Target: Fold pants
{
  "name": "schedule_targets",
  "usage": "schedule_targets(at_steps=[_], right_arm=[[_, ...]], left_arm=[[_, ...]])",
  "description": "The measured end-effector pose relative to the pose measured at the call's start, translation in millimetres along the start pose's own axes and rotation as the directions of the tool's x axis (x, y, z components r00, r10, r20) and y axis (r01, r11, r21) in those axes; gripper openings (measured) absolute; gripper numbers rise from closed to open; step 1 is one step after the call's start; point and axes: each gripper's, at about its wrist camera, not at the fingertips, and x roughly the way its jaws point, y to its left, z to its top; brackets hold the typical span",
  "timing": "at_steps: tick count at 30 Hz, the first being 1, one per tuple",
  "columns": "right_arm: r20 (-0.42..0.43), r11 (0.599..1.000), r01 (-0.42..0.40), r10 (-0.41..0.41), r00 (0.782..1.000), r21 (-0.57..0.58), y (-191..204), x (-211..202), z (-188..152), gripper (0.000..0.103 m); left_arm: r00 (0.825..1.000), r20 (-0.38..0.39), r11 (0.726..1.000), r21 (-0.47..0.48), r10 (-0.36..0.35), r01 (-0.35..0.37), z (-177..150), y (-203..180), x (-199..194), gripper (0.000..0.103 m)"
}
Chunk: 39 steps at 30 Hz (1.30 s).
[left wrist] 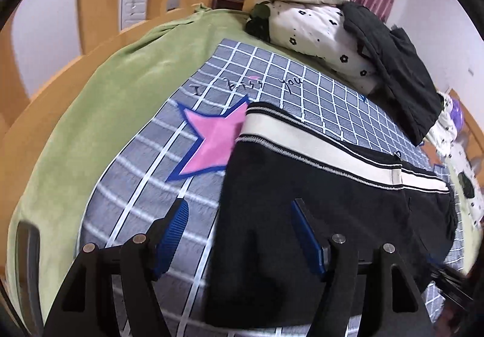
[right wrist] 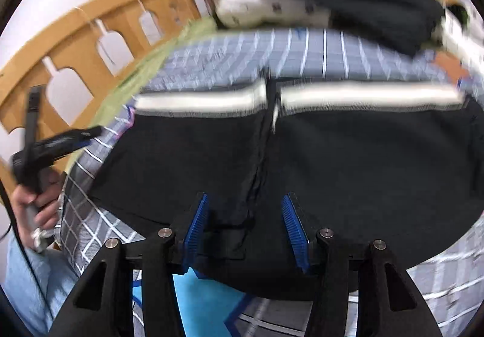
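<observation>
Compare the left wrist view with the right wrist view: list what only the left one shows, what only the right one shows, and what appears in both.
Only the left wrist view shows the pink star on the checked blanket and the handwriting printed above it.

Only the right wrist view shows the person's hand holding the left gripper, a blue-jeaned leg, and a light blue patch on the blanket.

Both show the black pants with their cream waistband lying flat, the green sheet, the floral pillow with dark clothing on it, and the wooden bed rail.
</observation>
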Motion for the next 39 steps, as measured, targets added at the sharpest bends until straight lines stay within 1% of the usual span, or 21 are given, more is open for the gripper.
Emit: schedule_targets(at_steps=[1, 2, 4, 7, 8, 10, 12, 14, 16, 18, 20, 22, 25, 27, 31, 33, 34, 35, 36, 37, 39], right_arm=[[-0.029, 0.997, -0.049, 0.05, 0.998, 0.052, -5.9, 10.3, -3.0, 0.013], [-0.035, 0.994, -0.078, 0.081, 0.996, 0.081, -9.4, 12.8, -6.7, 0.013], [0.037, 0.994, -0.097, 0.095, 0.995, 0.057, -9.0, -1.3, -7.9, 0.013], [0.132, 0.975, -0.217, 0.208, 0.969, 0.055, -7.7, -34.2, -10.6, 0.013], [0.131, 0.971, -0.23, 0.22, 0.967, 0.066, -7.7, -35.8, -13.4, 0.013], [0.06, 0.985, -0.168, 0.165, 0.984, 0.046, -0.1, -21.4, -21.4, 0.013], [-0.029, 0.998, -0.056, 0.055, 0.998, -0.022, 5.2, 8.4, -37.2, 0.015], [-0.004, 0.999, -0.024, 0.024, 1.0, -0.033, 6.5, 10.2, -42.6, 0.029], [-0.006, 0.999, -0.02, 0.02, 1.0, -0.025, 8.7, 4.4, -35.9, 0.03], [0.05, 0.999, -0.001, 0.003, 0.999, -0.041, 8.9, -10.8, -24.1, 0.033], [0.111, 0.998, 0.042, -0.035, 0.993, -0.056, 7.3, -20.4, -7.6, 0.043], [0.122, 0.997, 0.056, -0.049, 0.991, -0.051, 1.6, -20.1, 8.8, 0.043], [0.115, 0.996, 0.071, -0.064, 0.991, -0.058, -3.9, -5.6, 39.0, 0.045], [0.093, 0.995, 0.074, -0.068, 0.993, -0.064, -6.5, 15.2, 62.8, 0.052], [-0.005, 0.999, 0.039, -0.039, 0.999, -0.016, -14.9, 72.4, 93.5, 0.056], [-0.092, 0.999, 0.022, -0.02, 0.996, 0.024, -20.1, 107.8, 100.5, 0.043], [-0.095, 1.0, 0.013, -0.012, 0.995, 0.017, -18.5, 113.9, 103.0, 0.027], [-0.071, 1.0, 0.028, -0.029, 0.997, -0.009, -15.8, 112.9, 107.8, 0.017], [-0.007, 0.999, 0.021, -0.021, 1.0, -0.045, -12.9, 101.9, 113.6, 0.017], [0.09, 0.999, -0.03, 0.033, 0.995, -0.033, -16.8, 84.5, 117.4, 0.017], [0.115, 0.997, -0.071, 0.069, 0.991, 0.01, -24.8, 80.1, 120.0, 0.017]], left_arm=[[1.0, 0.002, 1.0, -0.005, -0.003, 0.003, -2.4, 3.5, -2.6, 0.067], [1.0, 0.004, 1.0, -0.004, -0.006, 0.006, -4.8, 6.0, -5.2, 0.067], [1.0, 0.002, 1.0, 0.004, -0.009, 0.009, -8.9, 9.6, -9.0, 0.067], [1.0, -0.007, 1.0, 0.012, -0.009, 0.009, -15.7, 14.4, -11.2, 0.067], [1.0, -0.01, 1.0, 0.015, -0.011, 0.011, -17.5, 15.8, -11.3, 0.067], [1.0, -0.013, 1.0, 0.022, -0.014, 0.014, -19.7, 16.3, -11.8, 0.067], [1.0, -0.02, 0.999, 0.037, -0.015, 0.015, -21.1, 14.9, -10.7, 0.067], [0.999, -0.034, 0.999, 0.042, -0.013, 0.014, -24.5, 13.1, -7.9, 0.067], [0.998, -0.057, 0.999, 0.048, -0.024, 0.027, -28.6, 10.5, -3.9, 0.067], [0.996, -0.089, 0.997, 0.073, -0.018, 0.024, -35.0, 4.3, 3.2, 0.067], [0.989, -0.144, 0.993, 0.114, 0.025, -0.008, -43.5, -3.2, 15.4, 0.069], [0.982, -0.183, 0.991, 0.132, 0.05, -0.026, -51.5, -8.9, 26.9, 0.072], [0.982, -0.187, 0.993, 0.119, 0.029, -0.006, -49.7, -8.9, 28.8, 0.075], [0.979, -0.203, 0.996, 0.085, 0.005, 0.013, -47.9, -3.6, 32.3, 0.078], [0.979, -0.202, 0.996, 0.081, -0.014, 0.031, -48.8, -0.3, 34.7, 0.079], [0.982, -0.187, 0.993, 0.113, 0.002, 0.019, -52.4, -3.9, 34.1, 0.079], [0.984, -0.178, 0.992, 0.124, 0.007, 0.015, -53.5, -6.4, 33.8, 0.079], [0.985, -0.172, 0.992, 0.127, 0.006, 0.017, -54.0, -7.0, 33.4, 0.079], [0.986, -0.168, 0.992, 0.126, -0.002, 0.023, -54.0, -7.5, 32.8, 0.079], [0.986, -0.165, 0.992, 0.127, -0.002, 0.024, -53.2, -7.8, 32.5, 0.079], [0.989, -0.15, 0.991, 0.133, -0.002, 0.023, -51.7, -10.1, 31.0, 0.079]])
